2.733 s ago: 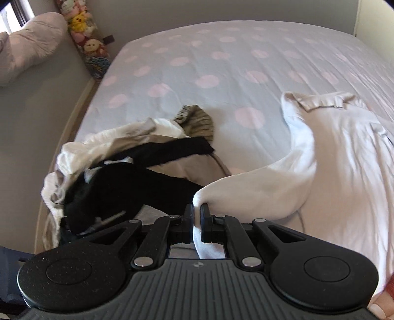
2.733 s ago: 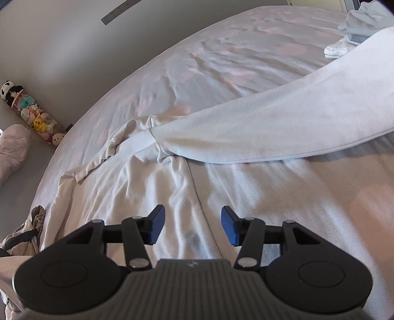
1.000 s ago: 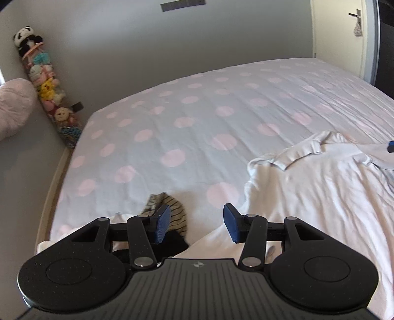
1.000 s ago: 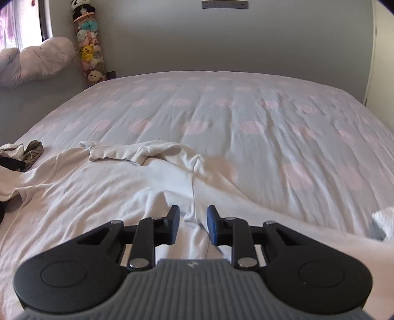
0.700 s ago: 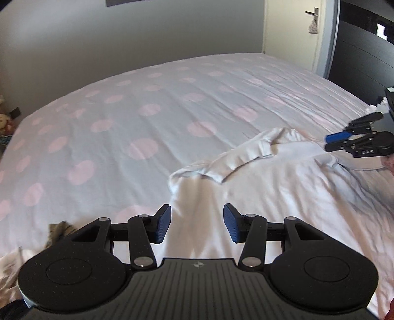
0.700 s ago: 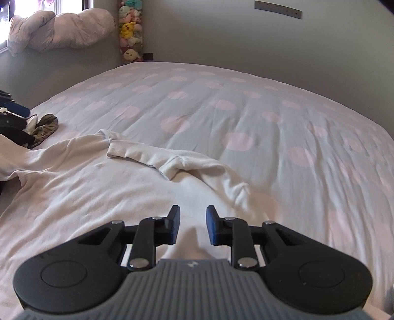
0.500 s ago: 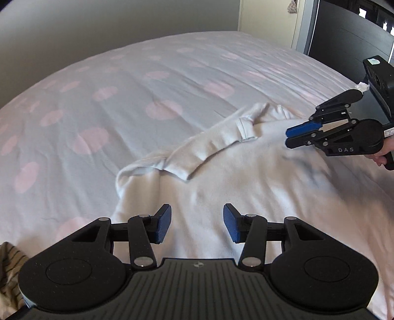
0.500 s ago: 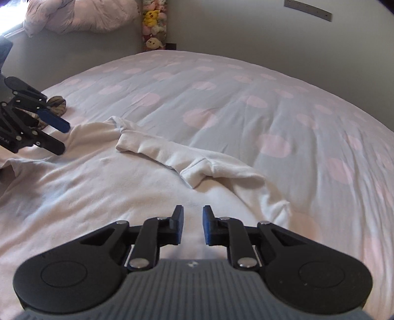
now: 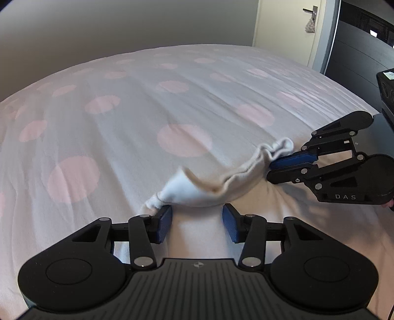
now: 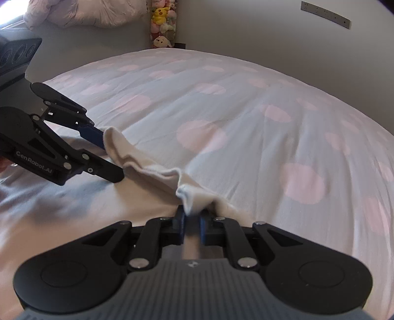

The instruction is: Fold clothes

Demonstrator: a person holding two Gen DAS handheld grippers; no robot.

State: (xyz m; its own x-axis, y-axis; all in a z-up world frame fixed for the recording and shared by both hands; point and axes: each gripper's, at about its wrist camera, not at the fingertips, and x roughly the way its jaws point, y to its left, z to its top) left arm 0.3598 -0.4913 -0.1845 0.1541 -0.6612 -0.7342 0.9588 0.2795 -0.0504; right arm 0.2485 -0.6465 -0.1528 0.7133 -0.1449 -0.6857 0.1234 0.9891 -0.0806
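Note:
A white shirt (image 9: pixel 204 229) lies spread on the bed, its collar (image 9: pixel 216 184) lifted in a ridge. My left gripper (image 9: pixel 197 221) is open, its blue fingers (image 9: pixel 163 220) straddling the collar's left end. In the right wrist view it (image 10: pixel 108 157) shows open at that same collar end (image 10: pixel 115 142). My right gripper (image 10: pixel 192 221) is shut on the collar's right end (image 10: pixel 194 197). In the left wrist view the right gripper (image 9: pixel 273 165) pinches the collar edge (image 9: pixel 275 149).
The bed has a pale sheet with pink dots (image 9: pixel 184 140). A wall and a door (image 9: pixel 288 29) stand beyond it. Stuffed toys (image 10: pixel 163 23) and a pink duvet (image 10: pixel 81 12) are at the far left in the right wrist view.
Both grippers have moved in to the shirt collar. The right gripper has closed on the collar's right end. The left gripper let go of the sleeve earlier and now straddles the left end.

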